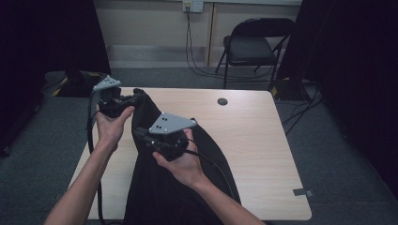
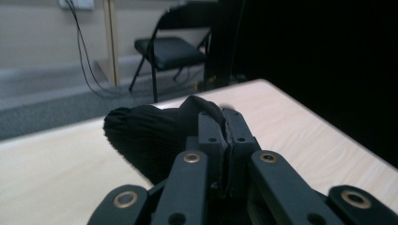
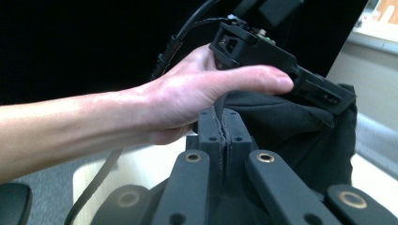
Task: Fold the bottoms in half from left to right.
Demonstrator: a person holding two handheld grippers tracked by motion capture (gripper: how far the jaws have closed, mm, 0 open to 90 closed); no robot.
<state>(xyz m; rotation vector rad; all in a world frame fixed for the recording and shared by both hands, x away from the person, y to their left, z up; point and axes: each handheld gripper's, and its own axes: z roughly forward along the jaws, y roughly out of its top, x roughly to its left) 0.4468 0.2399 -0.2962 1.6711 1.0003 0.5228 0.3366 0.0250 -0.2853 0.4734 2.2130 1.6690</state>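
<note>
Both grippers are on the black cloth (image 1: 183, 187) now, and the job looks like lifting or spreading it, so the thing to get right here, I'd say, is keeping both pinches firm and moving the two hands together so neither edge slips out. The left gripper (image 1: 123, 100) is up at the far left of the table (image 1: 263, 154), and in its own view the jaws are pressed together with a fold of the cloth caught between them, a bunched lump of fabric swelling out to the left of the tips. The right gripper (image 1: 143, 136) sits nearer the person, just below and to the right of the other, and in the right gripper view its jaws are likewise closed tight on a thin edge of the cloth. From there the left hand (image 3: 187, 98) shows just beyond, gripping its tool right over the fabric. My advice: pull the two grips apart gently and evenly, keep the cloth low over the wood, and watch the trailing cable (image 1: 211, 164) so it doesn't snag a fold. The cloth itself is plain black, soft and matte, with a fine ribbed weave where it bunches; it runs from the left gripper down the left middle of the table and hangs off the near edge.
</note>
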